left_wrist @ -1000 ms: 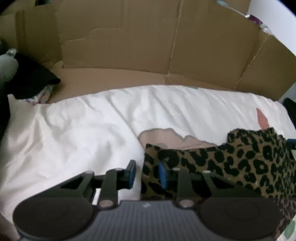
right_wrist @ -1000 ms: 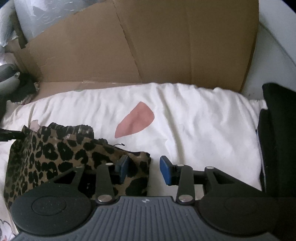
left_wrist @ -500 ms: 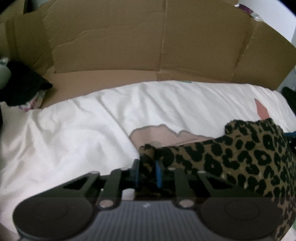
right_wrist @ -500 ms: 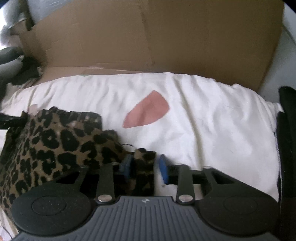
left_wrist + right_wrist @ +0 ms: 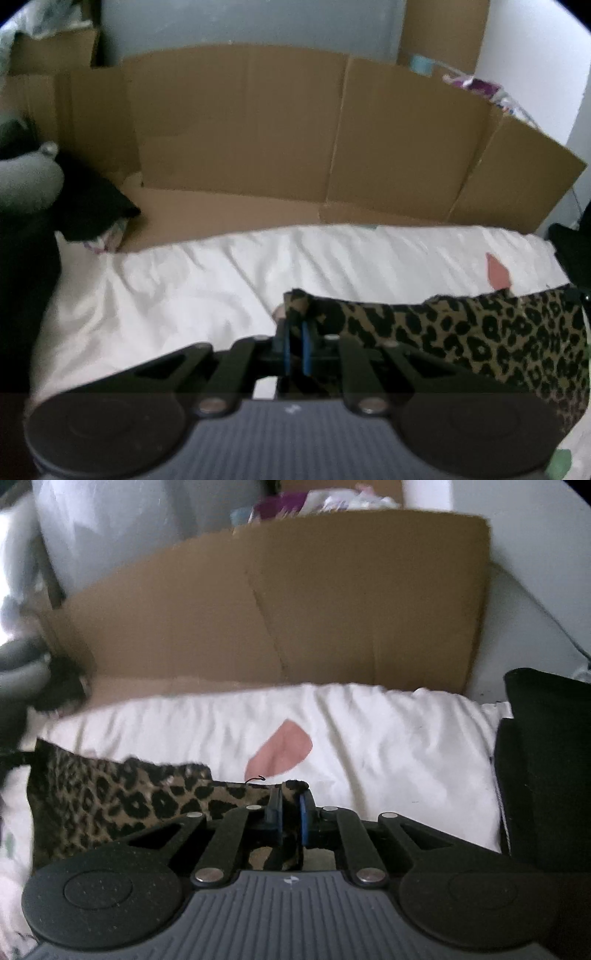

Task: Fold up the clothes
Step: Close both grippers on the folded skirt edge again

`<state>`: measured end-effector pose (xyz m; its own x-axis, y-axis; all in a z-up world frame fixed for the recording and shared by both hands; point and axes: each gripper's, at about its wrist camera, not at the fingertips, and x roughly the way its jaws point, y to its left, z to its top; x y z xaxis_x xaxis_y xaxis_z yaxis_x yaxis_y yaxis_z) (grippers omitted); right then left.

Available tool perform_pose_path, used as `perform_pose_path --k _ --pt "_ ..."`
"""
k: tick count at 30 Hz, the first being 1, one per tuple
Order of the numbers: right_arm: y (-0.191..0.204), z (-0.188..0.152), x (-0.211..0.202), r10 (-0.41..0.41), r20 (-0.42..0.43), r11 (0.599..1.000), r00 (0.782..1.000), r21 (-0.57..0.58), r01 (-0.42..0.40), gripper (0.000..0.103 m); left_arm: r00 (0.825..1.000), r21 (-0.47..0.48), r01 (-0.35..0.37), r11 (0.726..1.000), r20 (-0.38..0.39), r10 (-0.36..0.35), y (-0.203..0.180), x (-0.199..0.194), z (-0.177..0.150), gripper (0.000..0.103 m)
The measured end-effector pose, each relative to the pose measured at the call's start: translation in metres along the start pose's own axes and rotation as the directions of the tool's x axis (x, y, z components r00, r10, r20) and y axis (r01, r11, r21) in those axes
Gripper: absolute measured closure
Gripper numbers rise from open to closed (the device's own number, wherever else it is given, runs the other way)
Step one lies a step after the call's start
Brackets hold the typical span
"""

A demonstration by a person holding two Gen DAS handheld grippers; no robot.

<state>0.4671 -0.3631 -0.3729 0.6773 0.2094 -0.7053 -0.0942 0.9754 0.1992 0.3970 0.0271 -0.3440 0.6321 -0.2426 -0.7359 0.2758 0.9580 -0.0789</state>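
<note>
I am pinching the leopard-print garment (image 5: 480, 336) with my left gripper (image 5: 294, 345), whose blue pads are nearly together with only the cloth's corner between them, low in the centre of the left wrist view. From that corner the garment is stretching away toward the right edge of the frame, its upper hem running almost level and its body hanging down into the lower right. My right gripper (image 5: 290, 814) is clamping the opposite corner of the same cloth, low in the centre of the right wrist view, the pads drawn in close on the fabric, and there the garment is spreading out toward the left edge of the frame. A loose dark thread (image 5: 255, 779) is curling up from the hem just left of my right fingers. Behind the garment the white sheet (image 5: 207, 280) is lying rumpled across the middle of both views, carrying a pink patch (image 5: 281, 747) just above the hem in the right wrist view. Brown cardboard panels (image 5: 240, 129) are standing along the far side of the sheet, filling the upper half of both frames. A black fabric pile (image 5: 546, 768) is sitting at the right edge of the right wrist view, touching the sheet, and a dark cloth (image 5: 92, 199) is lying at the left of the left wrist view.
</note>
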Motion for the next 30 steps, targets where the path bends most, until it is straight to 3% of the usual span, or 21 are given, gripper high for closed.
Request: perform_pose_path --k 7,15,24,30 --pt "0.001 0.003 -0.017 -0.004 0.031 1.000 1.000 0.031 0.003 0.096 0.999 0.001 -0.008 1.000 0.035 0.007 -0.007 -0.016 0.010 0.096" --pt "0.001 0.006 -0.011 -0.016 0.018 1.000 1.000 0.023 0.016 0.096 0.999 0.007 -0.021 1.000 0.029 0.021 -0.006 -0.005 0.013 0.096" --pt "0.001 0.011 0.022 -0.026 -0.041 0.999 0.999 0.033 0.027 0.096 0.996 0.032 -0.075 0.997 -0.042 0.077 -0.005 0.033 0.011 0.096" --pt "-0.002 0.010 0.050 -0.034 -0.095 0.999 0.995 0.037 0.038 0.096 0.985 0.029 -0.140 0.990 -0.100 0.142 0.003 0.057 0.002 0.096"
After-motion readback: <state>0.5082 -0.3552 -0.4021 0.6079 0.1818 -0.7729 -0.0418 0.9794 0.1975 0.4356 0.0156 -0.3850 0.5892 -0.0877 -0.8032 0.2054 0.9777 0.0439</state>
